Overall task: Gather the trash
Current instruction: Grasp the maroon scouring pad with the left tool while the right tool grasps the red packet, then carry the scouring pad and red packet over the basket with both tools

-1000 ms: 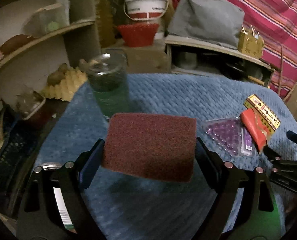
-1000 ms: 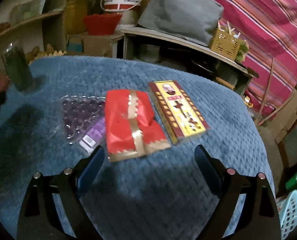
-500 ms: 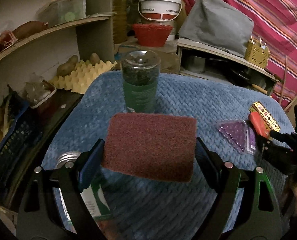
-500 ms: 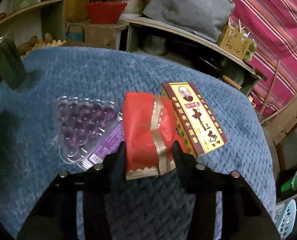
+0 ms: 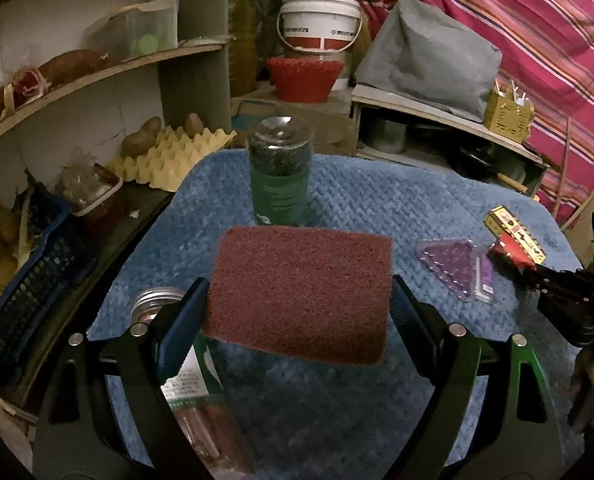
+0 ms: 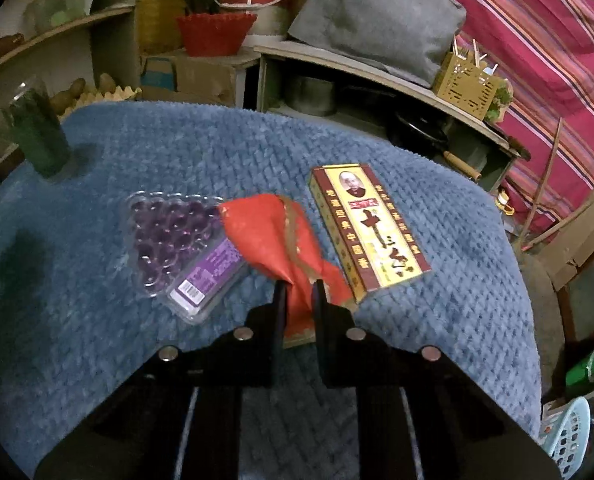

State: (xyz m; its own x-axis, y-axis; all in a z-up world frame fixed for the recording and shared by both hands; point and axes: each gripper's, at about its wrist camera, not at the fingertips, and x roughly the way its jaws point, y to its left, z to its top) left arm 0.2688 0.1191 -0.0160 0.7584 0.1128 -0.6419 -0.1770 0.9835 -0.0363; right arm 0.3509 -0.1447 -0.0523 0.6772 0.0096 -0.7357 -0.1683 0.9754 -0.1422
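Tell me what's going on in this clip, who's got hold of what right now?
A person is clearing trash off a blue quilted tablecloth with two handheld tools. The left tool holds a flat dark-red scouring pad above the cloth. The right tool is closing on a crumpled red paper packet with gold trim, pinched between its fingers. A clear triangular tray of purple beads and a red-and-yellow printed box lie beside the packet.

A cluttered home storeroom or pantry: wooden shelves (image 5: 109, 68) hold potatoes (image 5: 141, 141) on an egg tray (image 5: 169, 160), beside a plastic bucket (image 5: 319, 20), a red basket (image 5: 304, 79), cardboard boxes (image 6: 189, 76) and a striped cloth (image 5: 537, 40).
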